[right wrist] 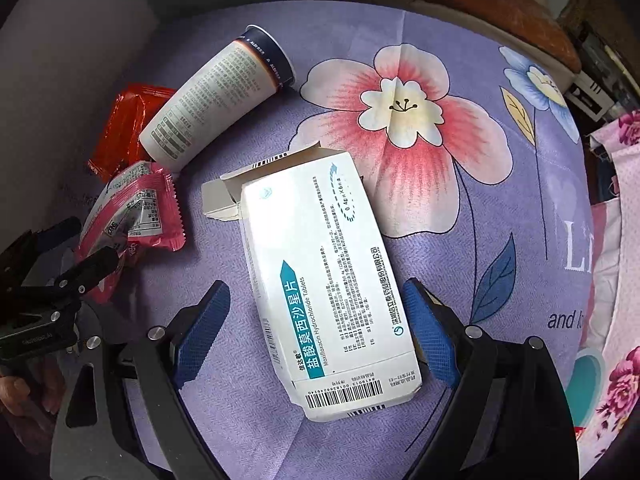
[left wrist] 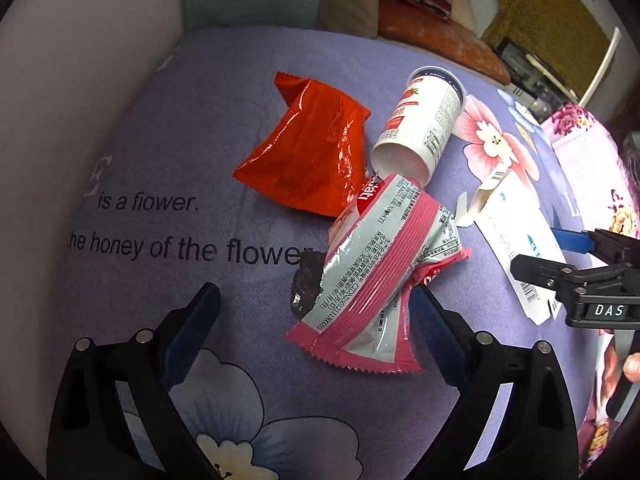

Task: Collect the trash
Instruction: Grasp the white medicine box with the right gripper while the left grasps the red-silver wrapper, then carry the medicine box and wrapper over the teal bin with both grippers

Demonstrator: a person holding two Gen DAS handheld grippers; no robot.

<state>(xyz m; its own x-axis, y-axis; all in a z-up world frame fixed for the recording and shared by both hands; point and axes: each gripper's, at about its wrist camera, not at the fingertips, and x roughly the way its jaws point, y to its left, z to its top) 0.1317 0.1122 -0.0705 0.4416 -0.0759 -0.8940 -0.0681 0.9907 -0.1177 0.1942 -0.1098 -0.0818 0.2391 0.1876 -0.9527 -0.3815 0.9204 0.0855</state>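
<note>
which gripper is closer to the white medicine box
Right. The right gripper hangs open with the white medicine box between its fingers; the left gripper is off to the side over the pink wrapper.

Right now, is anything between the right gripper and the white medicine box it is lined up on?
Nothing visible. The right gripper stands open with the medicine box between its fingers, its top face bare. The paper cup and pink wrapper lie off to the side.

Bare cloth point(left wrist: 168, 152) lies left of the orange wrapper point(left wrist: 308, 148); cup point(left wrist: 420, 128) blocks behind.
</note>
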